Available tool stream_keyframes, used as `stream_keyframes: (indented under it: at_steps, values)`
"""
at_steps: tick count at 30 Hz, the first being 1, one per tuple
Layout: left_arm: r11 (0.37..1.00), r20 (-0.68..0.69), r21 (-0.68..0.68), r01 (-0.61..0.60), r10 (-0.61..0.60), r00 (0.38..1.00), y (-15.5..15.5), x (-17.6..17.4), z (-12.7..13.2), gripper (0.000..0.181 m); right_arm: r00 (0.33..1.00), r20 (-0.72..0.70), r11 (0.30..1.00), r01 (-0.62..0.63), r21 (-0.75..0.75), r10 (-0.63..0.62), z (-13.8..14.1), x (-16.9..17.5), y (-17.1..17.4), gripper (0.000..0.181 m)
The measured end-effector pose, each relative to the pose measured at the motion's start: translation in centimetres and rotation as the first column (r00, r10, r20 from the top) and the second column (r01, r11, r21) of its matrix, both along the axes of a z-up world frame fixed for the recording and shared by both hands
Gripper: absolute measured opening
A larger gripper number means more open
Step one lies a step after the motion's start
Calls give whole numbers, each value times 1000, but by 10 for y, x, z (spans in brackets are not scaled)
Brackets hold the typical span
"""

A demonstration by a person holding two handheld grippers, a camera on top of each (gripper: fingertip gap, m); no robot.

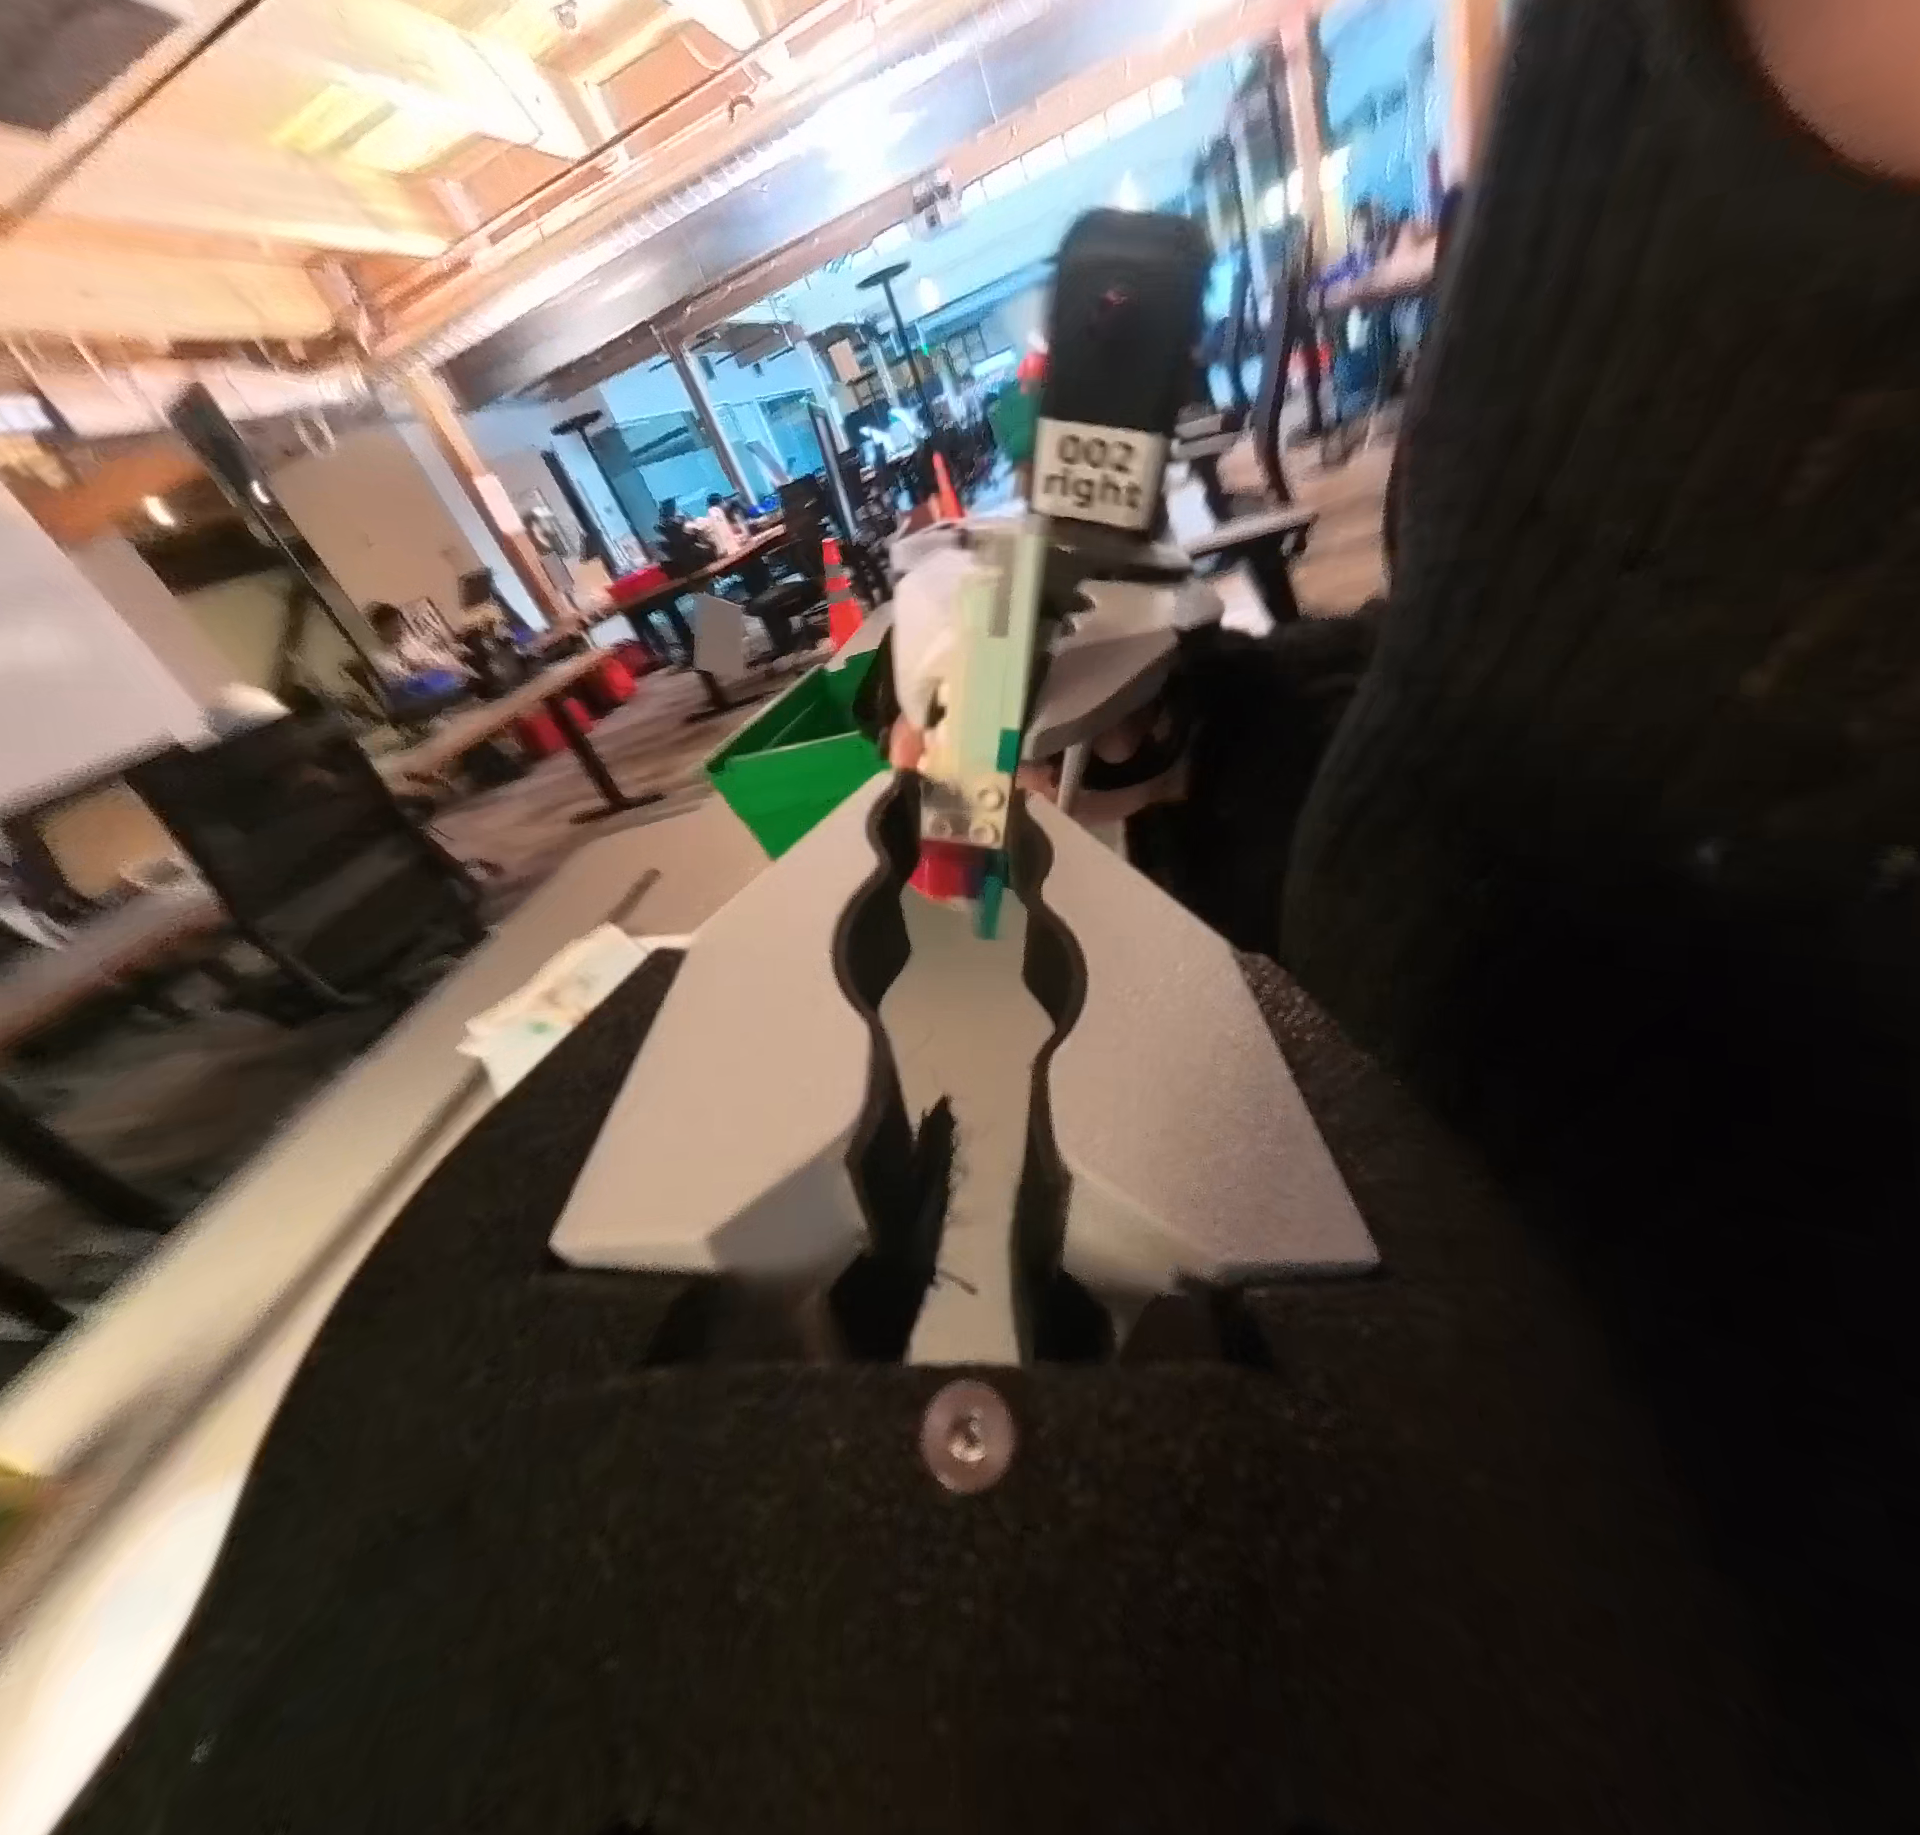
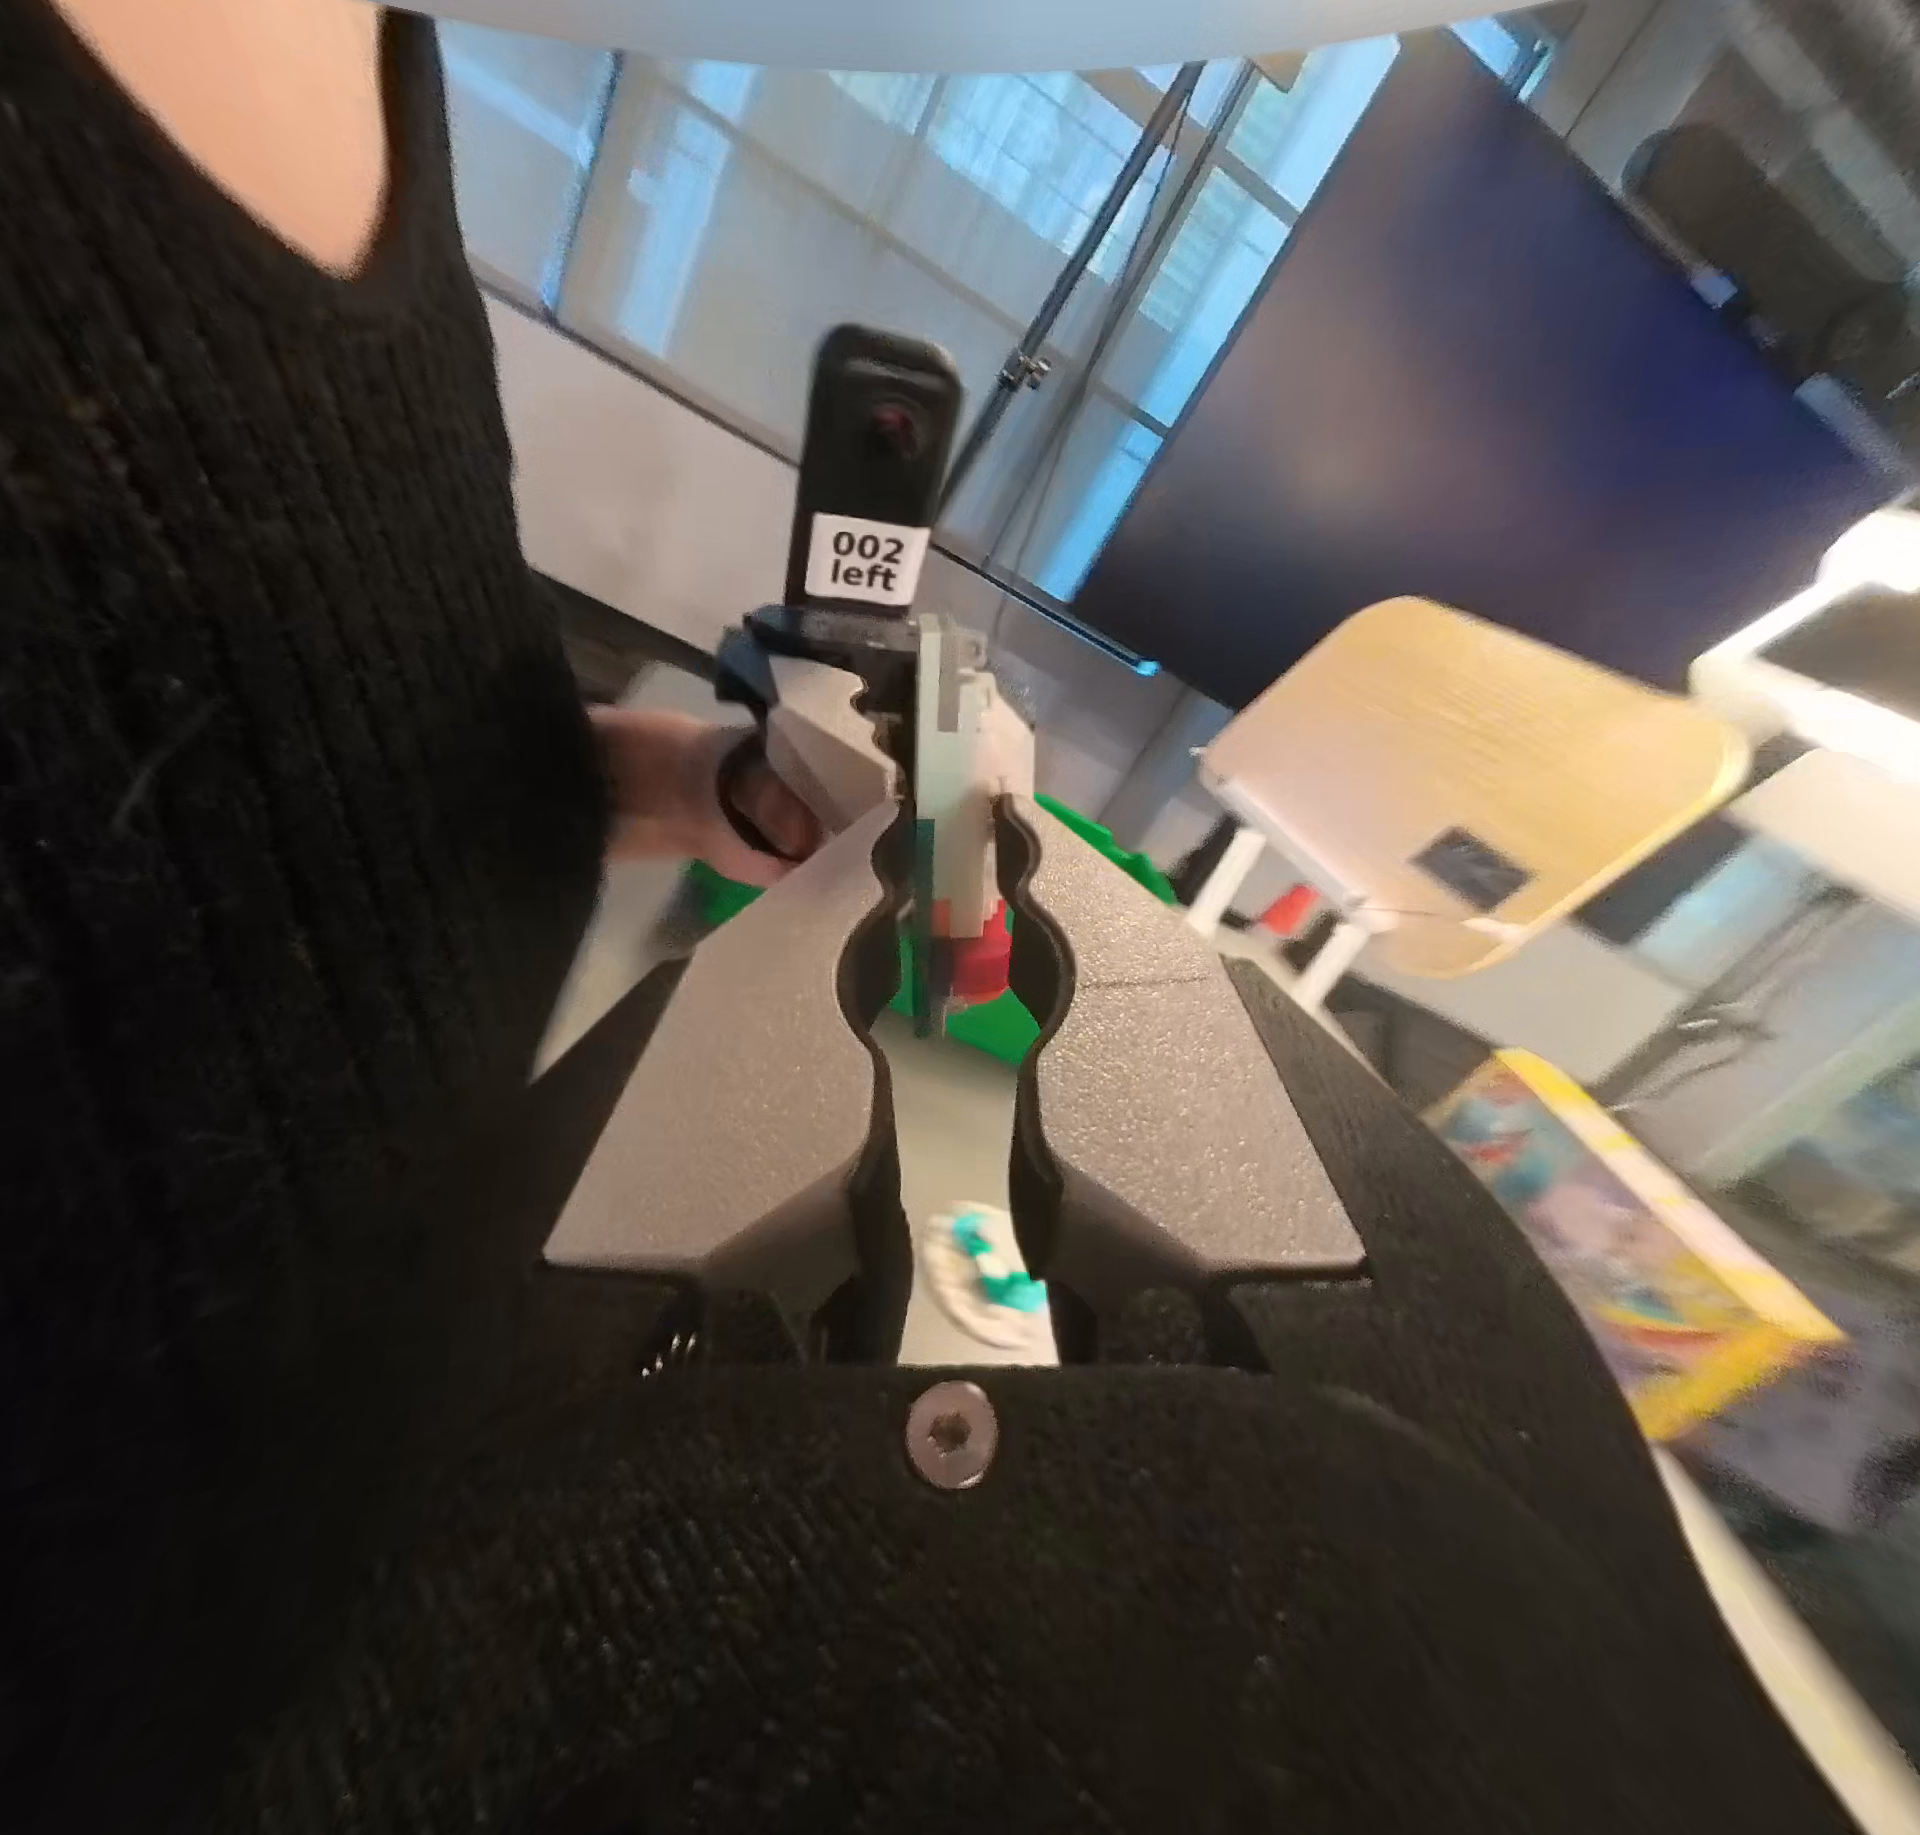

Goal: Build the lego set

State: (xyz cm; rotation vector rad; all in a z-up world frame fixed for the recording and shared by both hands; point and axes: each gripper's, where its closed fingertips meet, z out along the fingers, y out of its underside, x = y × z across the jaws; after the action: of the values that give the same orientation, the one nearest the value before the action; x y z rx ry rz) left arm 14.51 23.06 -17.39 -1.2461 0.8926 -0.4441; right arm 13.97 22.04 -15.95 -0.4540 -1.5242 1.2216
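A lego assembly (image 1: 982,715) of white and light grey plates, with a red piece and teal bits at its near end, is held in the air, seen edge-on. My left gripper (image 1: 958,821) is shut on its near end. My right gripper (image 2: 943,819) faces it from the other side and is shut on the same assembly (image 2: 951,798). The left gripper (image 2: 920,736) shows across from it in the right wrist view, with a hand (image 2: 675,798) on its handle. The two grippers nearly touch tip to tip.
A green tray (image 1: 800,767) sits on the pale table (image 1: 675,881) just beyond the grippers and also shows in the right wrist view (image 2: 977,1032). Loose white and teal pieces (image 2: 987,1266) lie below. A yellow box (image 2: 1631,1266) is at right, near a wooden chair (image 2: 1455,777). Only a small space, under 4 cm, lies between the two pairs of fingers.
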Motion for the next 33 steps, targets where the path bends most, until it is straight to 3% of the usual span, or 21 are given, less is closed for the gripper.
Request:
stream_keyframes:
  at_steps: [1, 2, 4, 7, 9, 11, 13, 15, 17, 20, 23, 26, 29, 31, 33]
  values:
    - [999, 48, -40, 3, -1, 999, 2, -3, 0, 17, 999, -19, 998, 26, 53, -25, 0, -1, 2, 13]
    - [996, 102, -84, 24, -15, 995, 3, -6, 1, 40, 998, -35, 992, 55, 114, -51, 0, -1, 3, 13]
    - [977, 233, -193, 87, -41, 972, 5, -12, 4, 68, 993, -55, 962, 114, 248, -104, -4, -4, 6, 12]
    - [918, 413, -317, 237, -91, 906, 5, -14, 8, 85, 980, -98, 865, 201, 460, -175, -12, -11, 10, 12]
    - [847, 491, -412, 336, -105, 865, 7, -10, 4, 96, 970, -138, 794, 244, 556, -201, -15, -15, 13, 12]
    - [808, 566, -433, 401, -103, 818, 9, -11, 6, 83, 955, -173, 749, 295, 593, -239, -14, -20, 20, 12]
    - [846, 558, -432, 313, -22, 830, 19, -19, 3, 77, 901, -240, 668, 429, 608, -360, -8, -27, 42, 12]
    - [892, 446, -439, 107, 113, 888, 31, -28, -5, 74, 845, -269, 551, 511, 660, -462, -11, -35, 64, 14]
    - [908, 331, -416, -53, 206, 921, 38, -32, -8, 69, 815, -297, 476, 542, 692, -498, -17, -43, 73, 13]
    - [894, 213, -369, -253, 347, 913, 51, -44, -12, 51, 803, -309, 428, 548, 718, -510, -26, -56, 76, 13]
    - [861, 169, -399, -316, 408, 897, 55, -55, -20, 29, 805, -315, 410, 542, 734, -502, -32, -66, 76, 14]
    - [845, 190, -410, -343, 447, 874, 54, -68, -24, 17, 821, -294, 439, 524, 730, -490, -37, -73, 72, 13]
    - [818, 165, -375, -437, 523, 836, 47, -89, -27, 15, 854, -162, 618, 477, 625, -495, -45, -77, 70, 17]
    - [770, 145, -338, -542, 611, 778, 36, -113, -31, 15, 894, 123, 828, 338, 448, -431, -70, -71, 71, 23]
    - [735, 147, -327, -593, 660, 737, 22, -125, -39, 15, 850, 468, 970, 202, 133, -241, -109, -60, 68, 30]
